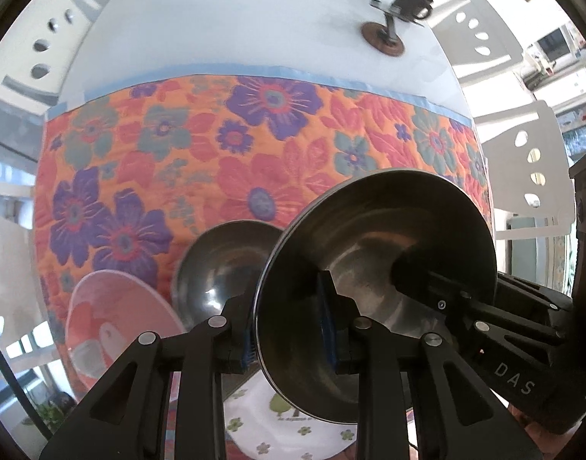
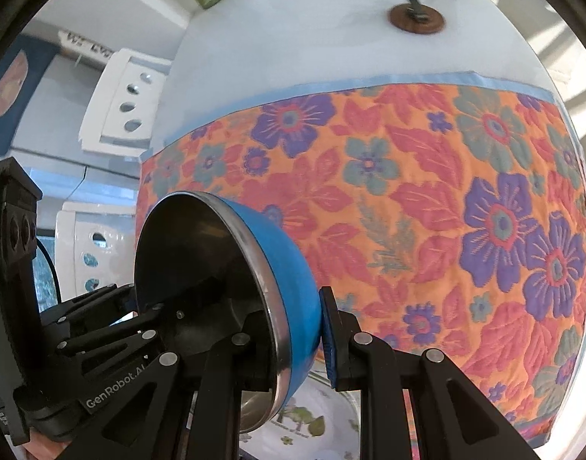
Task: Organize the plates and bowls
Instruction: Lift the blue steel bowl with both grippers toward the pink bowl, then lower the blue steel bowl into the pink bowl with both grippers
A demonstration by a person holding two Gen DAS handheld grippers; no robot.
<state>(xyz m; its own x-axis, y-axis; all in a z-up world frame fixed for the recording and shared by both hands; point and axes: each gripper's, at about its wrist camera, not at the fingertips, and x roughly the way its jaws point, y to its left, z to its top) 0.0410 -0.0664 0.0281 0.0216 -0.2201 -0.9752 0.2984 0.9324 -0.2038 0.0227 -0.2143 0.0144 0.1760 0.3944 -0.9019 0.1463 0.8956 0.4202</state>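
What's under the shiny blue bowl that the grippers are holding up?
Under the blue bowl, a white plate with little trees and flowers lies on the flowery cloth. The bowl and the right gripper cover most of the plate, so the rest is hidden.

Orange cloth [image 2: 427, 199] with purple, red, teal flowers; bowl [image 2: 289, 268] blue outside, steel inside; pink plate [image 1: 112, 318].

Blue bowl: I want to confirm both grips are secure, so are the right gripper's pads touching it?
Touching. The right wrist view shows the right gripper clamped on the blue bowl's rim, one blue pad flat against its outer wall.
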